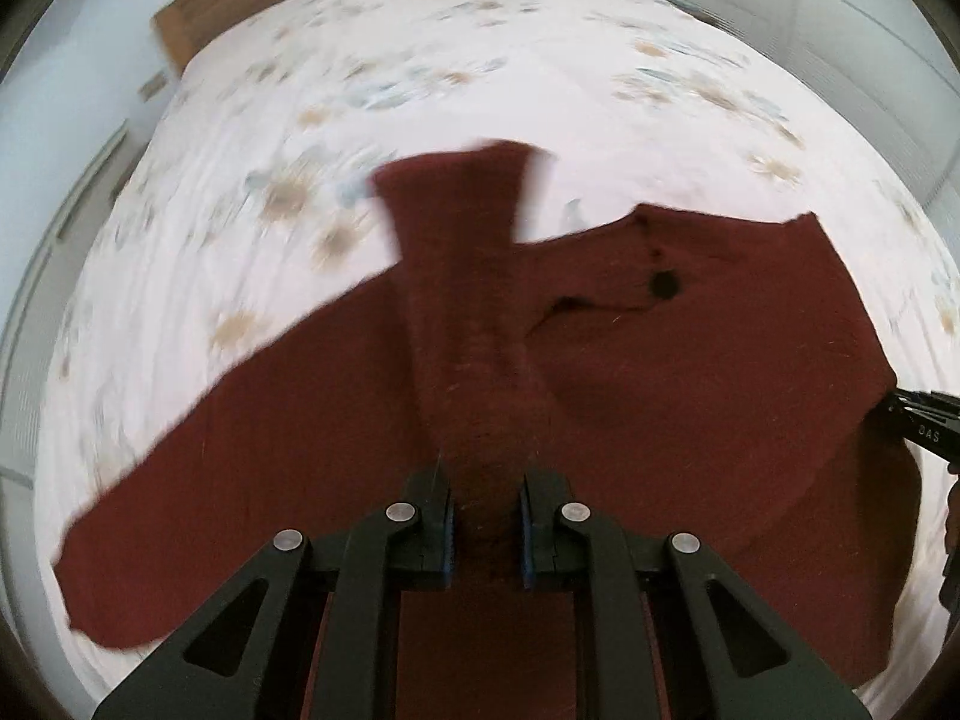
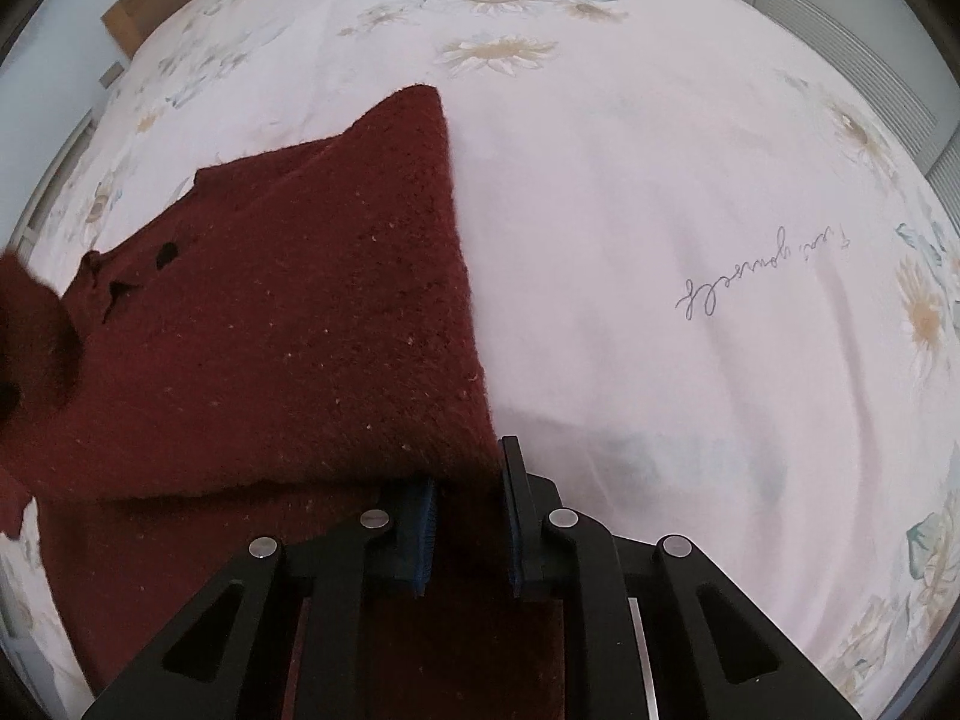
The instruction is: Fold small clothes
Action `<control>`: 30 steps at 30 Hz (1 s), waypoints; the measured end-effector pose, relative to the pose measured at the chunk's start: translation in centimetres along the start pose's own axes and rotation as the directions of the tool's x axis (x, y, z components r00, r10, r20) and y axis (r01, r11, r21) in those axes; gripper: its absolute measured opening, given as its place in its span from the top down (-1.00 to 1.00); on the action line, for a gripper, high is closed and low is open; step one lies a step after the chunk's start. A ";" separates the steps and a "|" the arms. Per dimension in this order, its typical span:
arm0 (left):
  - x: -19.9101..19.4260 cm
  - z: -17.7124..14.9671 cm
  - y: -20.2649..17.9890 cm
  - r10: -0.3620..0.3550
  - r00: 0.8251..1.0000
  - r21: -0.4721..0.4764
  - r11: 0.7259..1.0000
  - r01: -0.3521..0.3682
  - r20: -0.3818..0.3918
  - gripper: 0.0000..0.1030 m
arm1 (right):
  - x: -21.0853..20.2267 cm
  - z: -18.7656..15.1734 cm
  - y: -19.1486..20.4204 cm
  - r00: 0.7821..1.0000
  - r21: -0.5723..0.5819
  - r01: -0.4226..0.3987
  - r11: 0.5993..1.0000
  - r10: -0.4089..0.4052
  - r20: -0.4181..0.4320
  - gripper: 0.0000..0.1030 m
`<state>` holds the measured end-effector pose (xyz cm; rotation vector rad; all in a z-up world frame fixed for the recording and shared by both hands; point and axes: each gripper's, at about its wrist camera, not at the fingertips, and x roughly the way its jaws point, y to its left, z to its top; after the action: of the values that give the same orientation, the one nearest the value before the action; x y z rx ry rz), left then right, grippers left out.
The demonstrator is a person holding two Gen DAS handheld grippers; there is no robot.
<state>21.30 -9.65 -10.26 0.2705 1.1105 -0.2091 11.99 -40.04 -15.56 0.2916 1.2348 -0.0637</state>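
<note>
Fuzzy knit sweater [image 2: 270, 330] — smooth cotton bedsheet [image 2: 660, 180]

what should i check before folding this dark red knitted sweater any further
1. Left gripper shut on the dark red knitted sweater: ok.
2. Right gripper shut on the sweater's edge: ok.
3. Sleeve lifted clear of the floral white bedsheet: ok.
4. Sweater body flat: not ok, creases near the black button.
5. Bedsheet beside the sweater free for the fold: ok.
6. Far sleeve position: cannot tell, view blurred.
</note>
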 end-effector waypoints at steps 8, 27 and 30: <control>0.5 -4.7 1.2 -0.031 0.991 -0.061 0.998 0.023 -0.133 0.68 | 0.4 0.4 1.2 1.000 -0.034 0.015 0.999 -0.016 -0.012 0.64; -1.5 -4.2 9.1 0.004 0.986 -0.247 0.968 -0.046 -0.165 -0.83 | -1.0 0.1 2.5 0.994 -0.104 0.110 0.989 -0.110 0.004 -0.52; -2.4 -3.2 10.4 0.007 0.992 -0.279 0.959 -0.044 -0.130 -0.98 | -1.8 0.0 2.4 0.994 -0.107 0.111 0.988 -0.110 0.008 -0.54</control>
<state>20.67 1.32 -8.30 0.0434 1.2470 -0.0085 11.91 -37.94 -13.43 0.1292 1.2473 -0.0926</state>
